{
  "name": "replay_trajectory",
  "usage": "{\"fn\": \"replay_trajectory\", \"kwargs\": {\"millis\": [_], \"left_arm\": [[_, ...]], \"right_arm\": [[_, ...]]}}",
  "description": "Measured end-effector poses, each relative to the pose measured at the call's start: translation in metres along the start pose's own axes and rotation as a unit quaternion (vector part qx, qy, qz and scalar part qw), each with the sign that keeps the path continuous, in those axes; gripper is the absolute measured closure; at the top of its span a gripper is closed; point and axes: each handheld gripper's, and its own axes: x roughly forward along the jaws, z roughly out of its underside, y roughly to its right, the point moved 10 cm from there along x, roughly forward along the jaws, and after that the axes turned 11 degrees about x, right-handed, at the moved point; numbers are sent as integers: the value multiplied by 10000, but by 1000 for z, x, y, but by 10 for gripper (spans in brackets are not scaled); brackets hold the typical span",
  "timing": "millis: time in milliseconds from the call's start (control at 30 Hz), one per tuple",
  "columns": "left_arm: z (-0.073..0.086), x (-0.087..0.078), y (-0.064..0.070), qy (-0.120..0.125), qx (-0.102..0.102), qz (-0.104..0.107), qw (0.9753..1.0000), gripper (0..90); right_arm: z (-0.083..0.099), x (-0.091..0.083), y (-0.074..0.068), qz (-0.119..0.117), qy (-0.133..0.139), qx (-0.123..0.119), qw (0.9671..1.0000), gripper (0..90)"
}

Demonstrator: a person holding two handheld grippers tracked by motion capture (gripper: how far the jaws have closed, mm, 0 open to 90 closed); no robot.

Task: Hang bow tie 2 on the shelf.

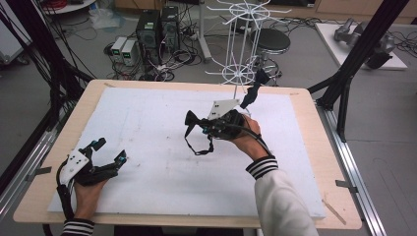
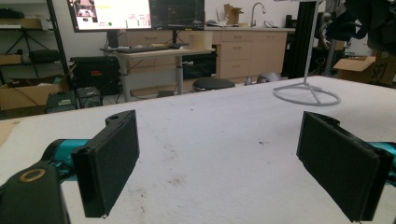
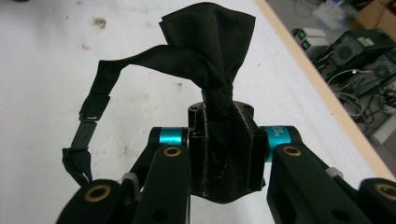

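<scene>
Right gripper point(image 3: 224, 154) is clamped on one wing of the black bow tie point(image 3: 205, 51), held above mid-table with its strap point(image 3: 86, 126) dangling, left gripper point(image 2: 219, 163) wide open and idle on the white foam mat point(image 1: 147, 123); risk: grip looks off-centre, so fabric may slip, or the strap may snag the wire rack point(image 1: 241, 39).

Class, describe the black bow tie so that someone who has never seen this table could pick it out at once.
Start at the white-covered table and find the right gripper near its middle, in front of the white wire rack. Its jaws are shut on the black bow tie, one wing pinched and the other fanning out. A thin black strap with a clasp dangles from it.
</scene>
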Motion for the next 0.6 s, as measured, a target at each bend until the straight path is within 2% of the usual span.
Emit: {"fn": "replay_trajectory", "kwargs": {"millis": [100,333,467,600], "left_arm": [[0,0,0,-6,8,4,10000,134],[0,0,0,-7,13,0,10000,134],[0,0,0,-9,16,0,10000,134],[0,0,0,-7,11,1,10000,134]], "right_arm": [[-3,-7,4,109,132,45,9998,774],[-11,-25,14,290,503,392,9975,770],[-14,-32,22,583,754,503,9942,768],[-17,-39,26,707,989,643,9905,769]]}}
